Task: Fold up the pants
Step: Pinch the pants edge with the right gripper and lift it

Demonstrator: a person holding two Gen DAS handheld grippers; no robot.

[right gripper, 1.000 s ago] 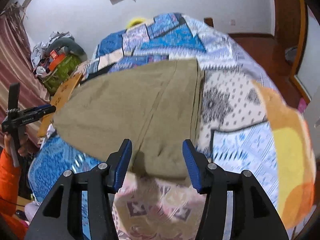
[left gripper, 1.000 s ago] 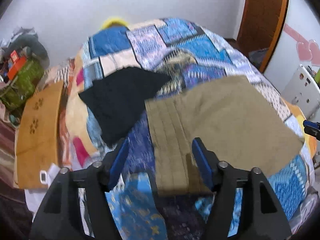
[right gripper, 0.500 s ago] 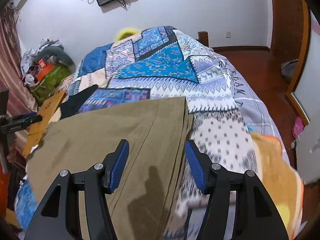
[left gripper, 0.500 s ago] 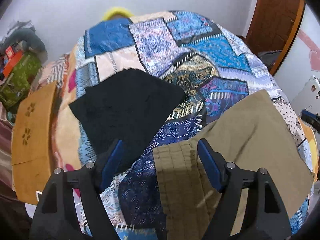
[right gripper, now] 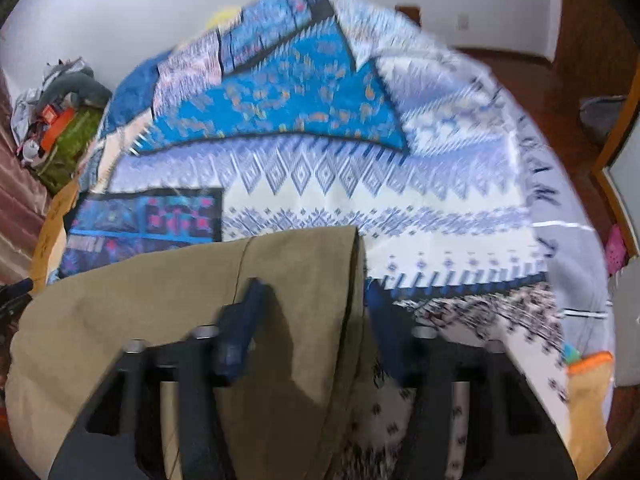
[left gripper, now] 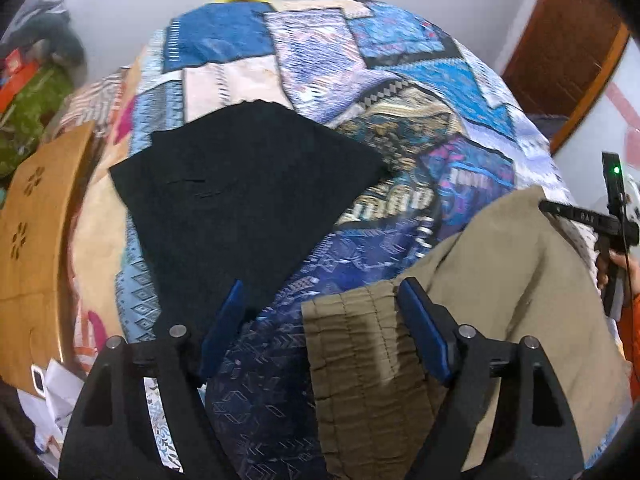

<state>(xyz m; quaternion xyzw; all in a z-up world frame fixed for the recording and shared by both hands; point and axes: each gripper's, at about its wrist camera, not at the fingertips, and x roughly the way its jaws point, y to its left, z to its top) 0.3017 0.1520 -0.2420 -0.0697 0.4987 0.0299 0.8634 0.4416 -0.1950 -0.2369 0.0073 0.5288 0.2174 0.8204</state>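
Note:
Folded khaki pants (left gripper: 500,288) lie on the patchwork bedspread (left gripper: 360,80), their ribbed waistband (left gripper: 352,352) nearest the left gripper. My left gripper (left gripper: 320,320) is open, its jaws straddling the waistband corner from above. In the right wrist view the pants (right gripper: 160,320) fill the lower left, with their folded edge (right gripper: 352,280) running between the jaws of my open right gripper (right gripper: 316,320). The right gripper also shows at the far right of the left wrist view (left gripper: 600,220). Neither gripper grips the cloth.
A folded black garment (left gripper: 248,192) lies on the bed left of the khaki pants. A wooden board (left gripper: 36,240) stands at the bed's left side, with a pile of clutter (right gripper: 56,120) behind it. A wooden door (left gripper: 560,56) is at the right.
Both grippers have moved forward and lower over the pants, and stay open. The pants now lie closer beneath both grippers; the right view is motion-blurred.

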